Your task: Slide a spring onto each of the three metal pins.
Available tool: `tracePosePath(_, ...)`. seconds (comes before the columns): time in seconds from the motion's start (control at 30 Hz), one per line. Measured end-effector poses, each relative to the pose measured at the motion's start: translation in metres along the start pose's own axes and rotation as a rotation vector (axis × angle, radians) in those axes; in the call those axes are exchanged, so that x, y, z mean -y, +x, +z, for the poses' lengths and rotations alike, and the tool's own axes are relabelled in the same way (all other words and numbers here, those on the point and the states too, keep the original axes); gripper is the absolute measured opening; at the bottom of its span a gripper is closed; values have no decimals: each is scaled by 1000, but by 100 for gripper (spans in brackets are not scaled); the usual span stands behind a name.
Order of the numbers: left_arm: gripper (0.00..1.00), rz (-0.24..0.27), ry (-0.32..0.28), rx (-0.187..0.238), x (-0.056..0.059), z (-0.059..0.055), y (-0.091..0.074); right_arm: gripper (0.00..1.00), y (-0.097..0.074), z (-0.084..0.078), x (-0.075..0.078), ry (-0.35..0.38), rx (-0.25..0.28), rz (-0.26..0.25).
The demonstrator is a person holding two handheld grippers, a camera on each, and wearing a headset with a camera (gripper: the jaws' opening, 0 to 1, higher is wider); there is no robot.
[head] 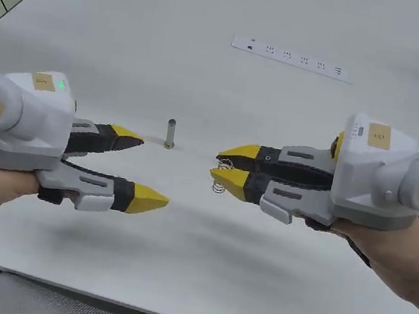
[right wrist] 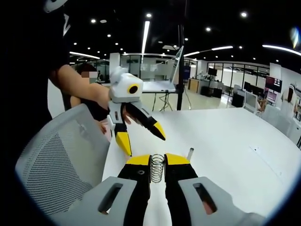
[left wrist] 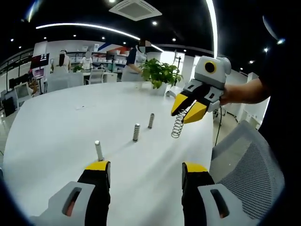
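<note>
My right gripper (head: 226, 166) is shut on a small wire spring (head: 220, 185) and holds it just above the white table (head: 205, 77). In the right gripper view the spring (right wrist: 157, 167) stands upright between the jaws, short of a bare metal pin (right wrist: 190, 153). My left gripper (head: 141, 169) is open with nothing in it, facing the right one. A pin (head: 170, 134) stands between and beyond the two grippers. In the left gripper view the bare pin (left wrist: 99, 149) is nearest, and two pins beyond it carry springs (left wrist: 136, 132) (left wrist: 151, 120).
A white power strip (head: 291, 57) lies far back on the table. A grey mesh chair (left wrist: 244, 160) stands off the table's edge. A potted plant (left wrist: 160, 73) sits at the table's far end, with people and desks in the room behind it.
</note>
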State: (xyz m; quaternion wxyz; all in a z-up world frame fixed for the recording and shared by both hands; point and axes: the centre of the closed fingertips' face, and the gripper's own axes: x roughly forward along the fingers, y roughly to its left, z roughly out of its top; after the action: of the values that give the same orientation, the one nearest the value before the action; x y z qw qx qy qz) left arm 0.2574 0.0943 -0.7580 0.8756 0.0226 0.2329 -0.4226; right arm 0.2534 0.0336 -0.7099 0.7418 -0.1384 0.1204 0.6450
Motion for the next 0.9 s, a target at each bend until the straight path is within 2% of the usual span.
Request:
tracePosePath(0.27, 66, 51, -17, 5, -10, -9, -13, 8, 1, -2, 3, 3, -2, -7)
tracePosePath(0.4, 71, 82, -27, 15, -18, -11, -20, 8, 3, -2, 5, 7, 1, -15)
tracePosePath(0.6, 75, 107, -37, 27, -24, -12, -26, 8, 8, 0, 9, 15, 6, -22)
tracePosePath(0.9, 83, 149, -44, 57, -34, -13, -36, 8, 20, 6, 26, 40, 25, -59)
